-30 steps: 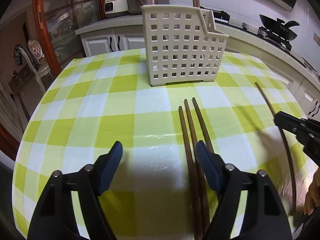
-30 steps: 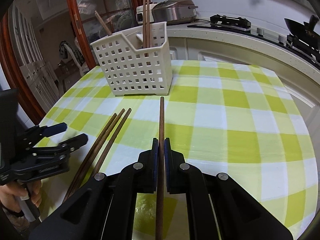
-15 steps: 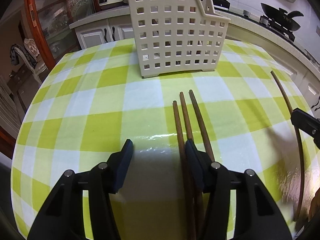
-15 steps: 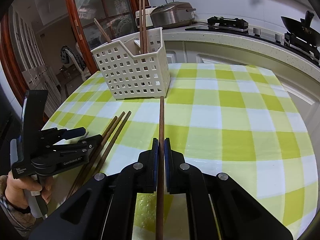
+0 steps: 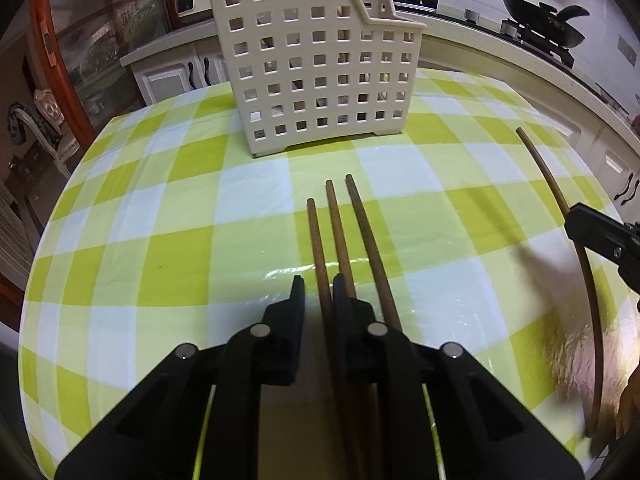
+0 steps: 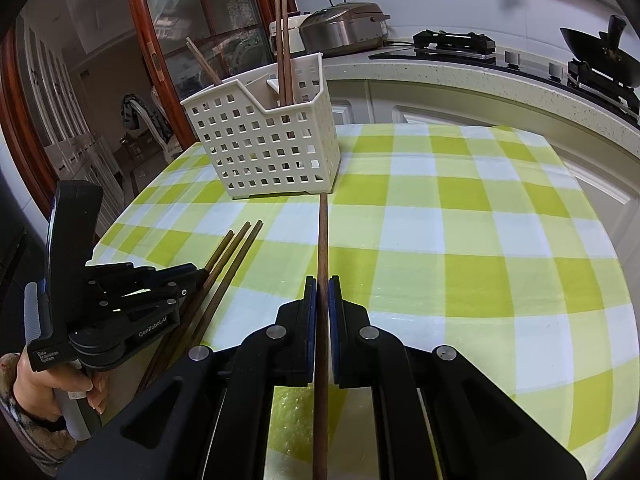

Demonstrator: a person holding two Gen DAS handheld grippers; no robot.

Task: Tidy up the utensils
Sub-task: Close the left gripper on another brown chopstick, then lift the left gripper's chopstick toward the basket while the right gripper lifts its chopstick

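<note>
Three brown chopsticks lie side by side on the green checked tablecloth [image 5: 160, 248]. My left gripper [image 5: 318, 286] has its jaws narrowed around the leftmost chopstick [image 5: 316, 236]; the other two chopsticks [image 5: 362, 224] pass to the right of its right finger. My right gripper [image 6: 322, 284] is shut on a fourth chopstick [image 6: 323, 232], held pointing toward the white perforated basket [image 6: 264, 148]. The basket [image 5: 316, 68] stands at the table's far side and holds several chopsticks [image 6: 282, 44] upright. The right gripper and its chopstick [image 5: 560, 196] show at the right edge of the left wrist view.
A counter [image 6: 460, 76] runs behind the table with a rice cooker [image 6: 344, 28] and a wok on a stove [image 6: 604, 56]. A glass-door cabinet [image 6: 180, 40] and a chair [image 5: 44, 120] stand to the left beyond the table edge.
My left gripper moved forward over the three chopsticks and its jaws closed in around the leftmost one. My right gripper kept its chopstick and moved slightly toward the basket.
</note>
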